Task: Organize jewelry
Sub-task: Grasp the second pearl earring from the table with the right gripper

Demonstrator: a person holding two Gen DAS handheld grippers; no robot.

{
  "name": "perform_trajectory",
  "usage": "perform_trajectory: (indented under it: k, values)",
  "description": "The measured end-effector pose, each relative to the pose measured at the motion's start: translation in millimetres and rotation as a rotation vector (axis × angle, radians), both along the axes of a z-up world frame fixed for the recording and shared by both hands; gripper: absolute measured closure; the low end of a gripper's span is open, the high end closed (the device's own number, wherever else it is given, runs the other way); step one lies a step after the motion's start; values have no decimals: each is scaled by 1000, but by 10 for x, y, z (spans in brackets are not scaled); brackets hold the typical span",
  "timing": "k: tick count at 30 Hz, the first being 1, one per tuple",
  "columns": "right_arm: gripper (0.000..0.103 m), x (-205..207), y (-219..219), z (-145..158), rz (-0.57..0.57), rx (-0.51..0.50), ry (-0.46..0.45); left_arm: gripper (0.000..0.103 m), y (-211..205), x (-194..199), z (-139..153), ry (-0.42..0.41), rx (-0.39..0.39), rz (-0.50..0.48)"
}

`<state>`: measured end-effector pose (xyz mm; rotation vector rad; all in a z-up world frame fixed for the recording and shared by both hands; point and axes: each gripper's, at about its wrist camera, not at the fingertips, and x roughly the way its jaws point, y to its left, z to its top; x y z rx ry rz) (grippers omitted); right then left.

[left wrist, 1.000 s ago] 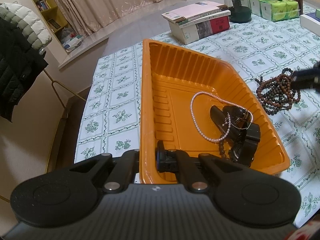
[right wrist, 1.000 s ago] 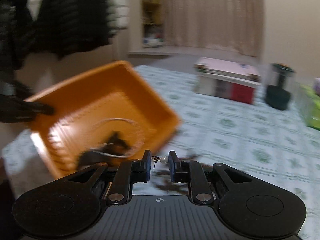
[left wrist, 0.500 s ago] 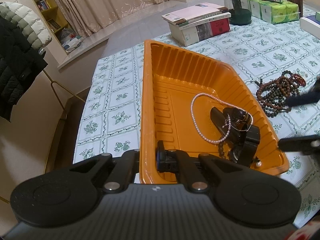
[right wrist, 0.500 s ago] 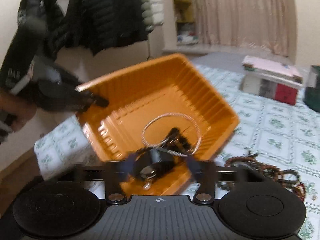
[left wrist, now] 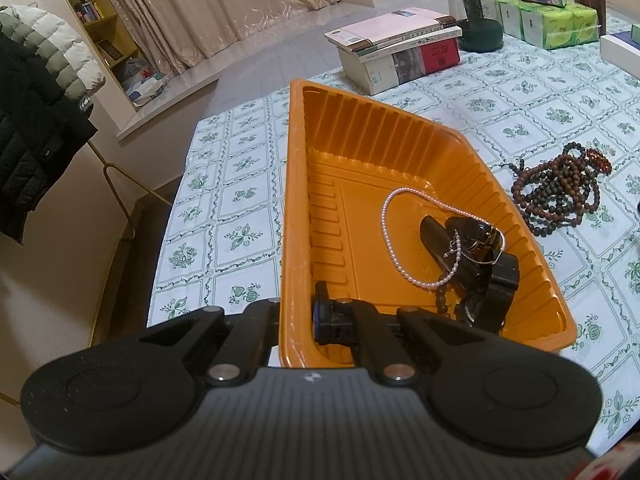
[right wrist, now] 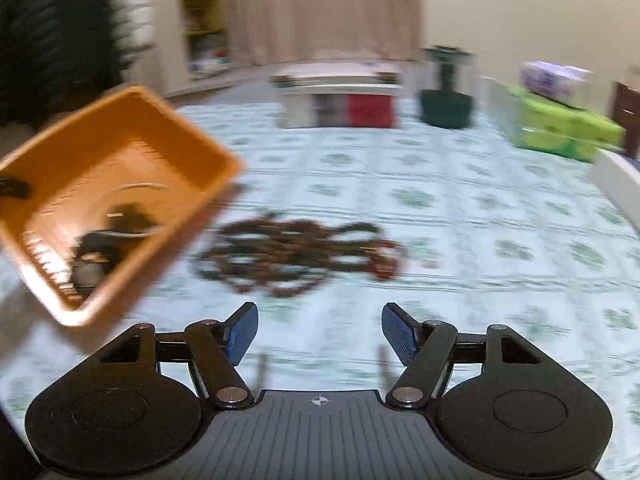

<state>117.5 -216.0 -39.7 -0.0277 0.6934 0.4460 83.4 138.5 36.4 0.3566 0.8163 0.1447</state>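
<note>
A: Status, L tool (left wrist: 298, 316)?

B: Clamped on the near wall of the orange tray (left wrist: 400, 140), one finger outside the rim, the other inside. Tray sits at the worktop (left wrist: 240, 200) left edge, near corner. Inside it I see a pearl strand (left wrist: 390, 240) draped partly over some black pieces (left wrist: 480, 268) that I can't ID, all bunched toward the tray's near-right end.

A: R tool?

B: R tool (right wrist: 320, 334) is spread wide, blue pads (right wrist: 242, 332) well apart, nothing between them. It hovers above the cloth. View's badly blurred, btw.

A: Loose jewelry?

B: Pile of brown bead strands (left wrist: 560, 192) on the cloth, just beside the tray's right wall, not touching as far as I can tell. A small reddish bracelet lies at the pile's far side. In the R wrist view the same beads (right wrist: 296, 256) lie ahead of the open pads, tray (right wrist: 160, 128) off to their left.

A: Anything else on the worktop?

B: Stack of books (left wrist: 396, 52) toward the far edge, a dark green jar (left wrist: 474, 16) beside them, green tissue packs (left wrist: 552, 24) twd the far right corner.
</note>
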Motion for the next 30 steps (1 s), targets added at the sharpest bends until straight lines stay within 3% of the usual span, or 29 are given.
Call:
perform_trajectory:
  k: [3,4,8,19,21,26,30]
  values:
    - [38,176,-207,-25,-56,-25,-15,100,-8,0,5,0,0,2]
    - [50,241,-260,-40,-67,-30,-17,100,-7,0,5,0,0,2]
    - [66,482,-357,-117,-90,-59,-19,100,-12,-3,25,0,-5,4]
    - [80,895,-241,-364,-51,-140,-30,100,-31,13,23,8,4,5]
    - [94,904,-213,-372,-46,-147,-35,100,-31,13,23,8,4,5]
    - [94,836,-136,-314,-18,-181,-67,100,-33,15,23,7,3,4]
    - [94,652,-16,-103,27,-194,-134,100,-32,13,23,6,4,5]
